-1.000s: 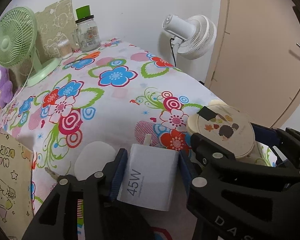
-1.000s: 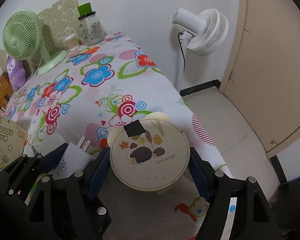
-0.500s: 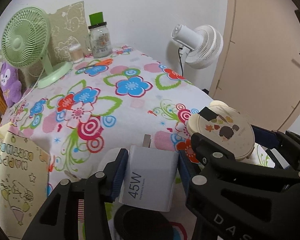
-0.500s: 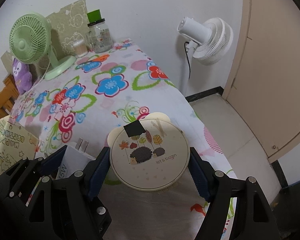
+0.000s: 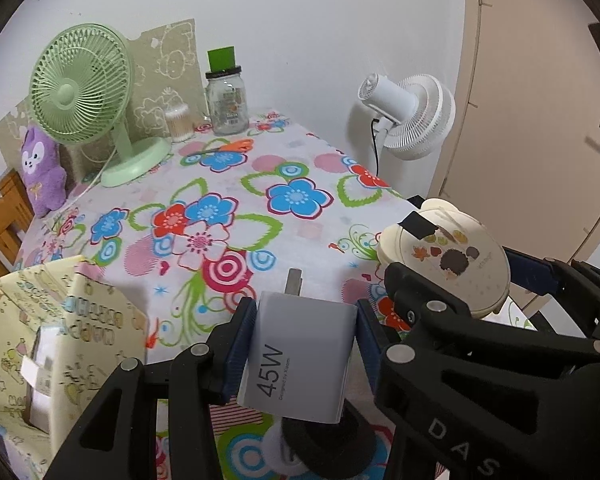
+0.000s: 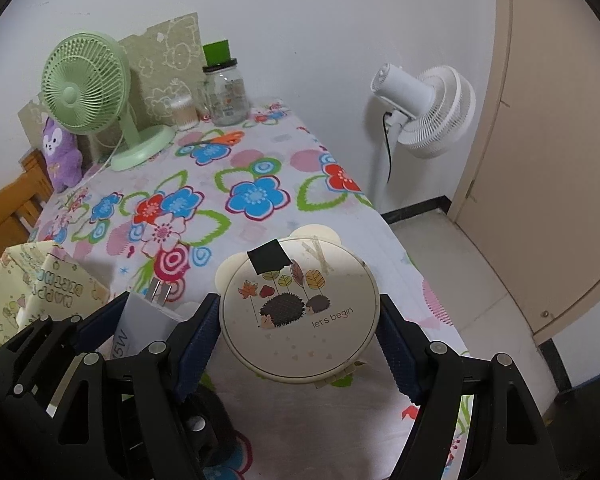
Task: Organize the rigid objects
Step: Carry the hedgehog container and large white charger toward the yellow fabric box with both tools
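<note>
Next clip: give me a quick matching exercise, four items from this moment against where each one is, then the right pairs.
Items:
1. 45W charger
2. round hedgehog case
3. green desk fan
4. white standing fan

Places:
A. on the floor by the door
B. held in the right gripper
C. far end of the table, beside the purple plush
D. held in the left gripper

Pairs: 1-D, 2-B, 3-C, 4-A

My left gripper (image 5: pixel 306 344) clamps a white 45W charger (image 5: pixel 300 354), prongs forward; my right gripper (image 6: pixel 300 320) clamps a round cream hedgehog-print case (image 6: pixel 300 314).
</note>
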A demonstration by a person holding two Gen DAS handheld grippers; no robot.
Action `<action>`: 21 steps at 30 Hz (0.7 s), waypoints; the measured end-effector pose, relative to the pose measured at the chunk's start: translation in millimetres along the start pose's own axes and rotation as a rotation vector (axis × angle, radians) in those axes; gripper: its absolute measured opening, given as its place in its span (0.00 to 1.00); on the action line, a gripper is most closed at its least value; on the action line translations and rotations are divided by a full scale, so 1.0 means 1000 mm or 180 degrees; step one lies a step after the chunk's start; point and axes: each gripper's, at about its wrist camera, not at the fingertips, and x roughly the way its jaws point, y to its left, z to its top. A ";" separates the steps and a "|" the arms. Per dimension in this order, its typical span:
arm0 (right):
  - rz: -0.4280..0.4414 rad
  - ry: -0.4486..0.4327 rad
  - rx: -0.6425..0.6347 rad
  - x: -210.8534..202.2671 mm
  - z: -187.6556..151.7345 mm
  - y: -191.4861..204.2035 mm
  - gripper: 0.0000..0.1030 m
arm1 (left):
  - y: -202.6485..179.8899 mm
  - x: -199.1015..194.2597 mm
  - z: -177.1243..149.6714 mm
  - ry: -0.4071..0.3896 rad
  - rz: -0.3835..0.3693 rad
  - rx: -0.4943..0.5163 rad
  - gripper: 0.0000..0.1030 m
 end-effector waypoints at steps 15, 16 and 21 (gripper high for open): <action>-0.0013 -0.0159 -0.0077 -0.038 0.003 0.025 0.75 | 0.016 -0.043 -0.002 -0.0159 0.0018 0.0005 0.49; -0.0015 -0.0166 -0.0083 -0.040 0.003 0.026 0.75 | 0.017 -0.045 -0.001 -0.0161 0.0014 0.0002 0.50; -0.0009 -0.0216 -0.0105 -0.053 0.004 0.034 0.75 | 0.022 -0.059 -0.001 -0.0211 0.0039 0.0028 0.50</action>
